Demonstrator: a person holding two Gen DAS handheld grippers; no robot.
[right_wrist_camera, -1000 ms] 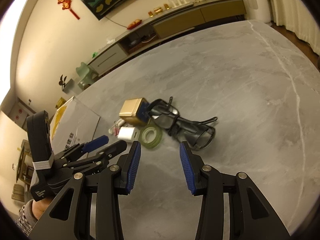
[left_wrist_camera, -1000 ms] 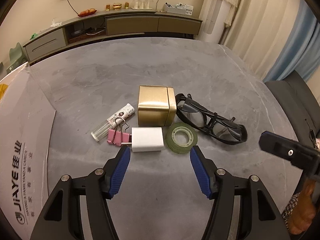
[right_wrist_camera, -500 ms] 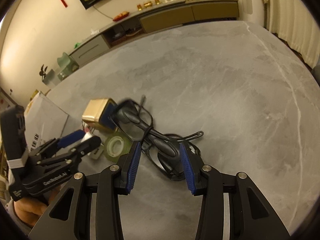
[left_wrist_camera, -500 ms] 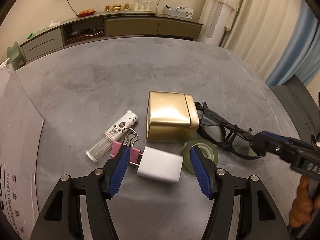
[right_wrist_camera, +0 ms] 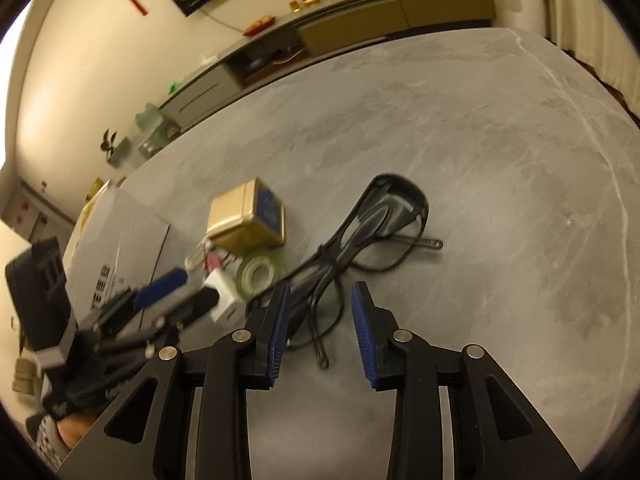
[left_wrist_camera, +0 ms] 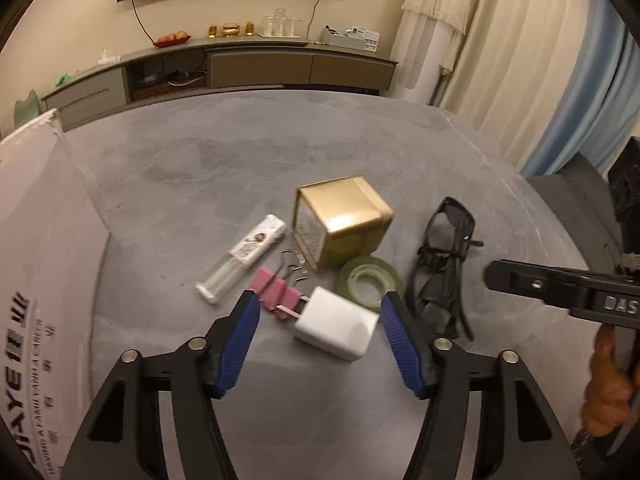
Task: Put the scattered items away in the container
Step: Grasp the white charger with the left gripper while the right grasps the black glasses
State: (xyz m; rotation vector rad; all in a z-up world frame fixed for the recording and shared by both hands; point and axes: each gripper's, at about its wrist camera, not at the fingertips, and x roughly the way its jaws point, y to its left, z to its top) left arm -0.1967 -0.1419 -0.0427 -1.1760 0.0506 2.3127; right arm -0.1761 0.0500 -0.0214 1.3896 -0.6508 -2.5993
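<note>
Since the earlier frames, both grippers have advanced toward the cluster of items, and the gold tin (left_wrist_camera: 342,222) now lies tilted with its printed face toward the left wrist camera. Nearest that camera, the left gripper (left_wrist_camera: 320,328) has its jaws spread wide, with the white charger (left_wrist_camera: 336,330) lying between the blue pads, untouched by either. Just beyond the charger lie the pink binder clip (left_wrist_camera: 278,290) and the green tape roll (left_wrist_camera: 368,282), both close against it. A clear tube (left_wrist_camera: 244,258) lies left of the tin. The right gripper (right_wrist_camera: 320,330) is likewise spread open, empty, with the black glasses (right_wrist_camera: 360,240) resting on the grey table (right_wrist_camera: 500,200) partly between its fingers. The white cardboard box (left_wrist_camera: 36,280) stands at the table's left edge.
</note>
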